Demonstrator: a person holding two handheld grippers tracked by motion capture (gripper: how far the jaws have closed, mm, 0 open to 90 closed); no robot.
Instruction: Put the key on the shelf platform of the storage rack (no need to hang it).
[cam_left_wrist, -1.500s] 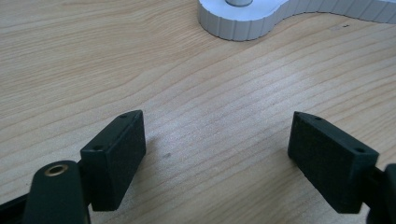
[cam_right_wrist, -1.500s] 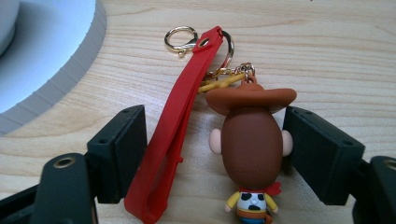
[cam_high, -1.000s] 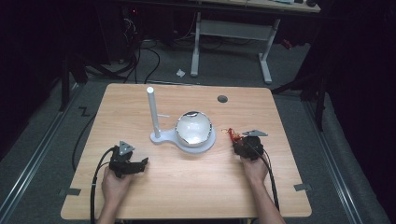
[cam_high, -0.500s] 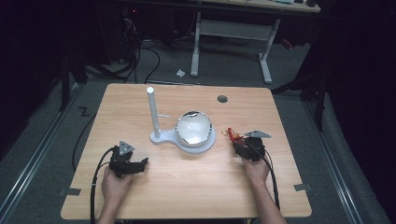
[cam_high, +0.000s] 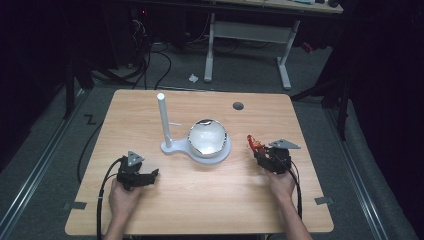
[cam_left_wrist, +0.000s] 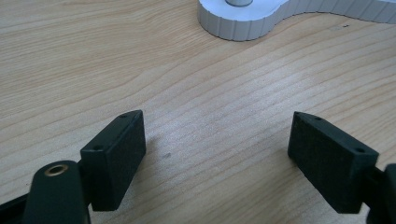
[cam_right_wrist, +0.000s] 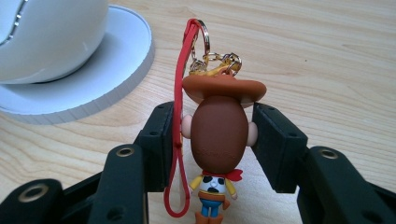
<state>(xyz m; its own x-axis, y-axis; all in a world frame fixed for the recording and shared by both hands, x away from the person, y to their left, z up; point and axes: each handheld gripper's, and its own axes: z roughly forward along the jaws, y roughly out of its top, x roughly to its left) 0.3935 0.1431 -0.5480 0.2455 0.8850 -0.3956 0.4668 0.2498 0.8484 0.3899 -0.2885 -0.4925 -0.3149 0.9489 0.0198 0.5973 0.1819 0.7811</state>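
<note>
At the near edge of the light wooden counter (cam_high: 200, 200), the person's two hands come in from below, each holding a black two-jaw gripper. The left gripper (cam_left_wrist: 217, 154) rests low over bare wood at the near left, its fingers (cam_left_wrist: 114, 158) spread wide apart with nothing between them. The right gripper (cam_right_wrist: 210, 140) sits at the near right, well apart from the left one, and its fingers (cam_right_wrist: 156, 140) are closed on a small cowboy figure keychain (cam_right_wrist: 219, 135) with a brown head, brown hat, red scarf and blue trousers. The fingers press the head from both sides, and the figure hangs just above the wood. A red loop strap (cam_right_wrist: 179, 116) runs down beside the head, and a gold ring and chain (cam_right_wrist: 212, 58) sit at the hat's top.

Farther in, near the counter's middle, stands a white flat base (cam_high: 172, 148) carrying a shiny white dome (cam_high: 207, 138) and, to its left, an upright white post (cam_high: 163, 117). The keychain is near the base's right edge but apart from it. A round dark hole (cam_high: 238, 106) lies near the far edge. Beyond the counter are dark floor cables (cam_high: 150, 55) and a white-legged desk frame (cam_high: 247, 40).
</note>
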